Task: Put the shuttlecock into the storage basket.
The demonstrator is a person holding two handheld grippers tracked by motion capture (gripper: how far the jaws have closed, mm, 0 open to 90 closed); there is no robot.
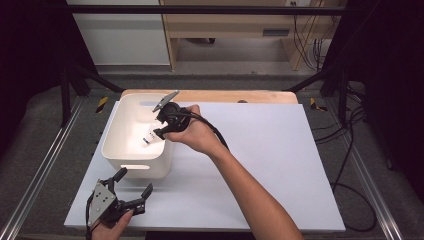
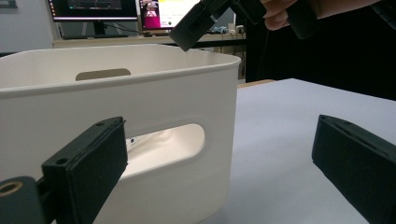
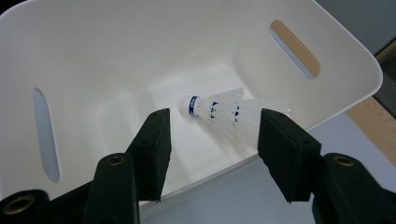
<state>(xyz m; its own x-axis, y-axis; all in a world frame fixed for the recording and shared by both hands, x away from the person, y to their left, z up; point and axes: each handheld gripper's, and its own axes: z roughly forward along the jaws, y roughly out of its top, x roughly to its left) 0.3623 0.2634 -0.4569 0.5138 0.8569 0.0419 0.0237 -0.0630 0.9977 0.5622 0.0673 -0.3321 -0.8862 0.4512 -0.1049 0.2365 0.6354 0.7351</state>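
Shuttlecock lies in the white bin, right gripper above it with nothing between its jaws.

The shuttlecock (image 3: 219,112) rests on its side on the floor of the bin (image 1: 116,152). The right gripper (image 1: 161,125) hangs over the bin's right rim, its jaws partly apart and holding nothing. The left gripper (image 1: 134,184) rests on the white table (image 1: 280,165) just in front of the bin, jaws wide and holding nothing.
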